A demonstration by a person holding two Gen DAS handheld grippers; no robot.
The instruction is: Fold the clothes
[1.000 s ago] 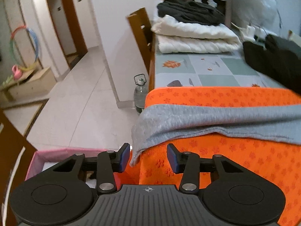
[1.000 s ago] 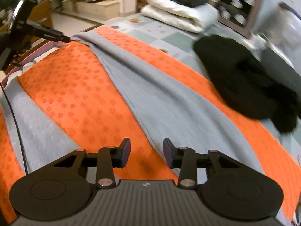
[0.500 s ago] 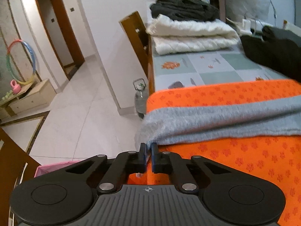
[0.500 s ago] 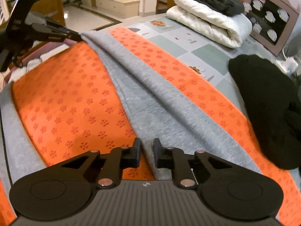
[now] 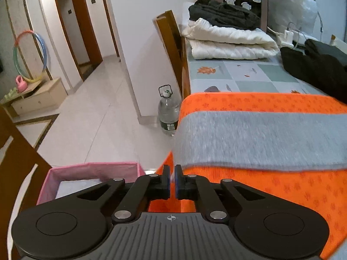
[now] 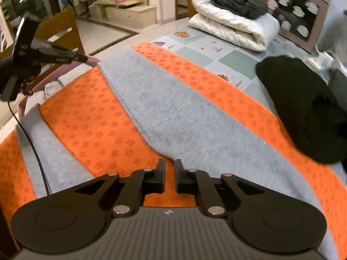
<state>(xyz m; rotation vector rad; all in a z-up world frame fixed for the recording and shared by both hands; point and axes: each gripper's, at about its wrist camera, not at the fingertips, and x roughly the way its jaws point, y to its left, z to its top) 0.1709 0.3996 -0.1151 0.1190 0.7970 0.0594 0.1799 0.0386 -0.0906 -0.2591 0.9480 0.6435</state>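
Fingers of both grippers clenched on the grey fleece fold of the orange-and-grey blanket.
Left gripper (image 5: 172, 178) pinches the fold's corner at the table edge, above the pink fabric box (image 5: 91, 174); right gripper (image 6: 169, 173) pinches the same grey fleece fold (image 6: 173, 112) along its near edge. Blanket lies spread on the checked tablecloth (image 5: 249, 73), near the folded white quilt (image 5: 229, 43) and black garment (image 6: 303, 108).
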